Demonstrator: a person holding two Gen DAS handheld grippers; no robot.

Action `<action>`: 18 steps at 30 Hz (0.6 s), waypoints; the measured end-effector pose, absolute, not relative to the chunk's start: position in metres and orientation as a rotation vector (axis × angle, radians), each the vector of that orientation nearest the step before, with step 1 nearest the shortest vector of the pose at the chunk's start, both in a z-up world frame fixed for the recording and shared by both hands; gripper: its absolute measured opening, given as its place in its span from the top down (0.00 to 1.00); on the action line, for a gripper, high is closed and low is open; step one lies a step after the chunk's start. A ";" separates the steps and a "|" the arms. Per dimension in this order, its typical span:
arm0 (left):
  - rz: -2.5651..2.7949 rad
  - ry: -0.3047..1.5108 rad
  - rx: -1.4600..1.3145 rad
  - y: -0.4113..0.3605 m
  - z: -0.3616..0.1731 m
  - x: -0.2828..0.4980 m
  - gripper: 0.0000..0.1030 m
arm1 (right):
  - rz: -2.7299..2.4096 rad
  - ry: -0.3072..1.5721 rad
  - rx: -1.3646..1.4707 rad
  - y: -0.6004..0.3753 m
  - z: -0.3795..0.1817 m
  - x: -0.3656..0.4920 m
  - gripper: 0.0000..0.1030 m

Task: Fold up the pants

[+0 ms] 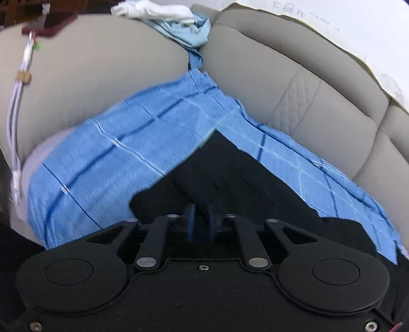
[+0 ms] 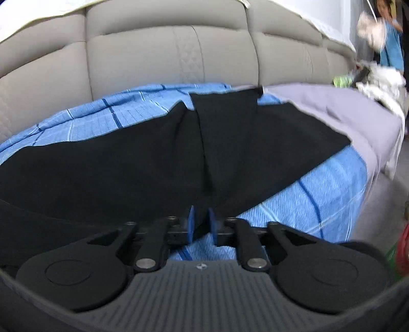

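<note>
— Black gripper housings fill the bottom of both views. What are the blue pads doing on the left gripper?

— They stand a narrow gap apart, tilted down toward the bed, with the dark cloth of the pants right at their tips. Whether the pads press the cloth I cannot tell; black on black hides it.

— And the right gripper?

— Its jaws are parted wider. A hanging fold of the pants drops in front of the pads, and behind them the gap shows blue sheet — nothing is pinched there. It also points downward at a slant.

— Where do the pants lie?

— Spread across the blue checked sheet on the bed, a wide black shape with one flap doubled up toward the headboard, its edge showing as a seam down the middle.

— What surrounds them?

— The sheet covers a grey mattress cover; behind it runs the padded beige headboard. From the left view a light blue cloth is bunched at the headboard's end with white cloth on top — and a white cord trails down the left side.
</note>
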State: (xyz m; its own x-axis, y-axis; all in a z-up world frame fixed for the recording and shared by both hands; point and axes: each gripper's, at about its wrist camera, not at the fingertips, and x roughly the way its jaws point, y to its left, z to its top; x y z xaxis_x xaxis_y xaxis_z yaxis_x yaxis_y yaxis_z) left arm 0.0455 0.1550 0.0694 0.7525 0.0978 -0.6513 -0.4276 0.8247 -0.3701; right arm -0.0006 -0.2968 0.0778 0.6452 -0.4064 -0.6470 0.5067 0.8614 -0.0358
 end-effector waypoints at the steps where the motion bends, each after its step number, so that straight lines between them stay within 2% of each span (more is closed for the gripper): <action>1: 0.287 0.661 -0.552 0.156 0.068 0.044 0.69 | -0.518 0.686 0.133 -0.294 0.082 0.000 0.52; 2: 0.263 0.655 -0.576 0.159 0.068 0.043 0.62 | -0.507 0.669 0.110 -0.290 0.088 0.002 0.41; 3: 0.240 0.648 -0.593 0.157 0.065 0.041 0.53 | -0.487 0.652 0.092 -0.286 0.092 0.002 0.37; 6: 0.203 0.633 -0.599 0.161 0.059 0.051 0.43 | -0.370 0.596 0.040 -0.266 0.104 0.002 0.32; 14: 0.292 0.670 -0.621 0.177 0.032 0.093 0.43 | 0.169 0.511 -0.297 -0.146 0.086 0.008 0.27; 15: 0.296 0.666 -0.617 0.178 0.033 0.095 0.44 | 0.226 0.514 -0.320 -0.133 0.082 0.009 0.27; 17: 0.304 0.664 -0.613 0.178 0.034 0.099 0.54 | 0.322 0.519 -0.371 -0.107 0.073 0.014 0.27; 18: 0.316 0.667 -0.596 0.177 0.035 0.101 0.74 | 0.355 0.520 -0.392 -0.095 0.068 0.017 0.27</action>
